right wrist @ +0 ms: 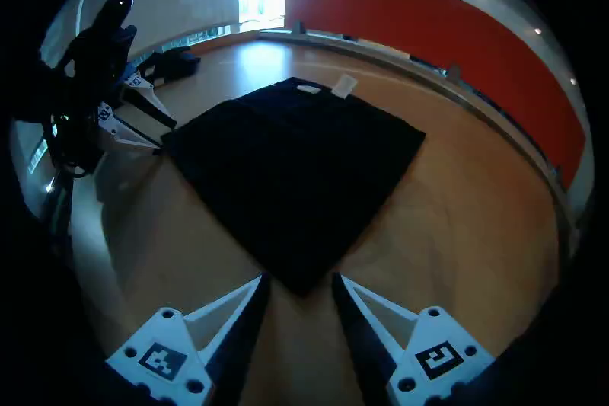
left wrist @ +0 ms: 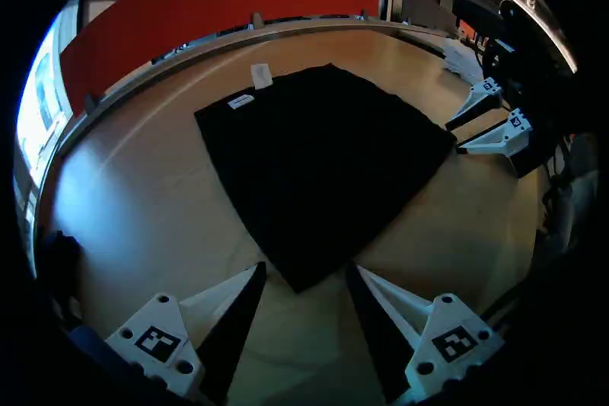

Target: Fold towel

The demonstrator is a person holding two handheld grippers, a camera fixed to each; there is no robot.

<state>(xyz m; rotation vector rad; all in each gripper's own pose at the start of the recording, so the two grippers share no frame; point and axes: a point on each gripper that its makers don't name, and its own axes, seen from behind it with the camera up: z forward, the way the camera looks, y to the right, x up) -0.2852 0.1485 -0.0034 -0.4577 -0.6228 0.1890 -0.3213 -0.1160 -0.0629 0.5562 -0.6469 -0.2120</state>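
Black towel (left wrist: 320, 170), one; tools (left wrist: 306, 264) (right wrist: 301, 275), two; tags (left wrist: 261, 75), maybe two.

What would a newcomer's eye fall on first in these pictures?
A black towel lies flat on the pale wooden table, dark against it. The left gripper and right gripper hang open, each pointing at a towel corner. Behind the table runs a bright red panel.
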